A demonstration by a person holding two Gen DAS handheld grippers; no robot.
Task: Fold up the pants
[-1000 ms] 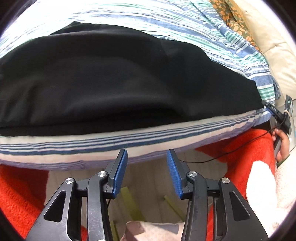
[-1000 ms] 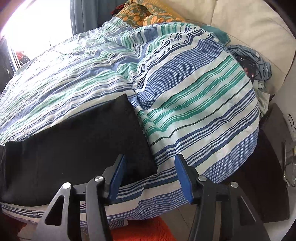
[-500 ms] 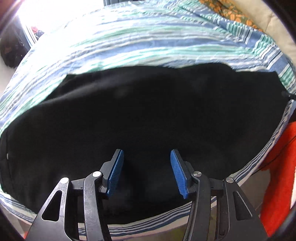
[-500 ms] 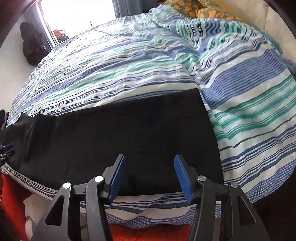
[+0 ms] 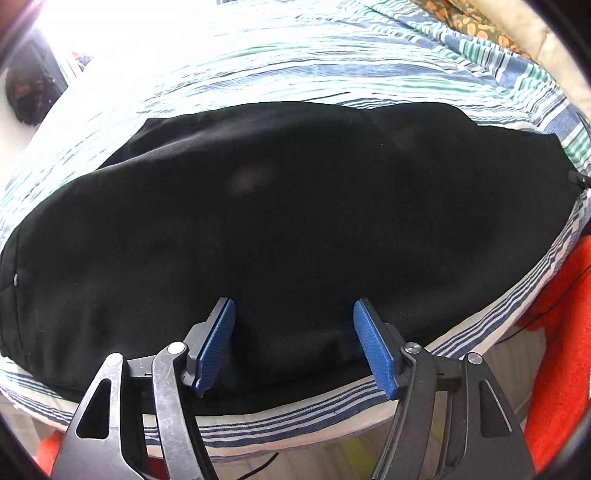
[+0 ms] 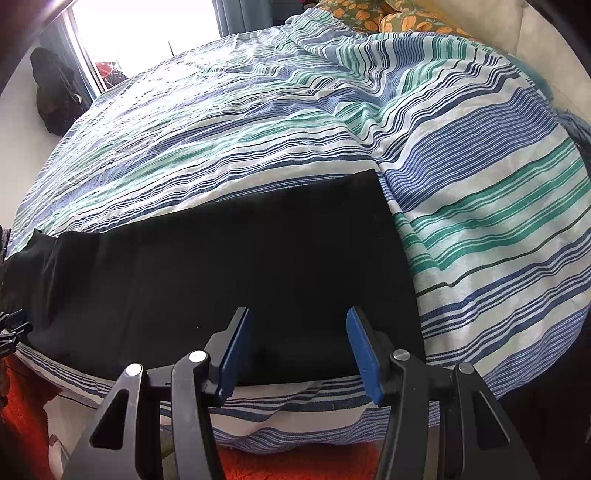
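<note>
While the black pants (image 5: 295, 229) lie flat along the near edge of the bed, both tongs hang over that hem holding nothing: the left gripper (image 5: 293, 332) is spreading wider, the right gripper (image 6: 299, 339) stands half apart. Best to pinch both layers at the edge, level with each other. A striped duvet (image 6: 461, 192) covers the bed, an orange rug (image 5: 561, 332) lies beside it, and a bright window (image 6: 147, 29) sits beyond

Striped bedspread (image 6: 480, 192), bright window (image 6: 147, 29), orange rug (image 5: 554, 332), patterned pillows (image 6: 388, 14).
</note>
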